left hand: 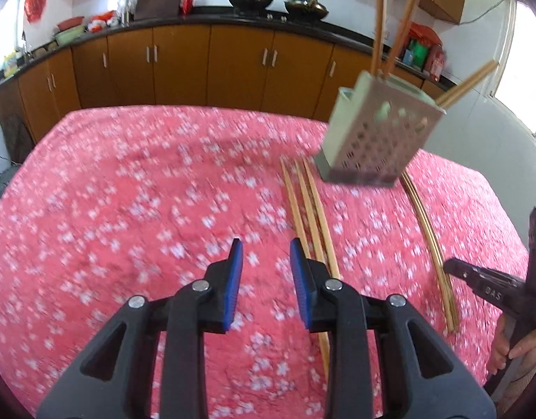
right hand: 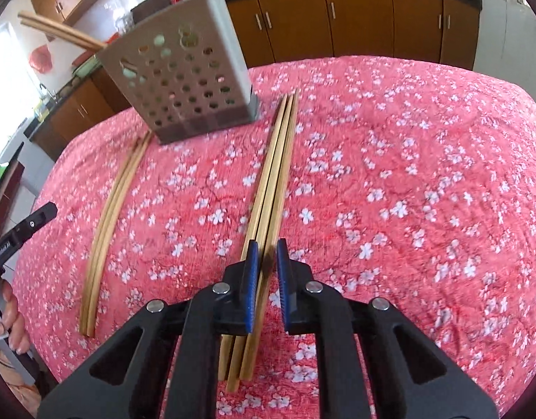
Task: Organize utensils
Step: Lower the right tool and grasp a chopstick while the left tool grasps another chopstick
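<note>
While left gripper (left hand: 266,248) hovers agape, right gripper (right hand: 267,249) straddles chopsticks (right hand: 275,174).

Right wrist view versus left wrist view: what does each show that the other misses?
Only the right wrist view shows the right gripper open, its pads either side of a chopstick bundle; whether they touch is unclear. Only the left wrist view shows the left gripper open over bare tablecloth, and chopsticks standing high out of the holder. Both show the perforated holder and two chopstick groups on the cloth.
</note>
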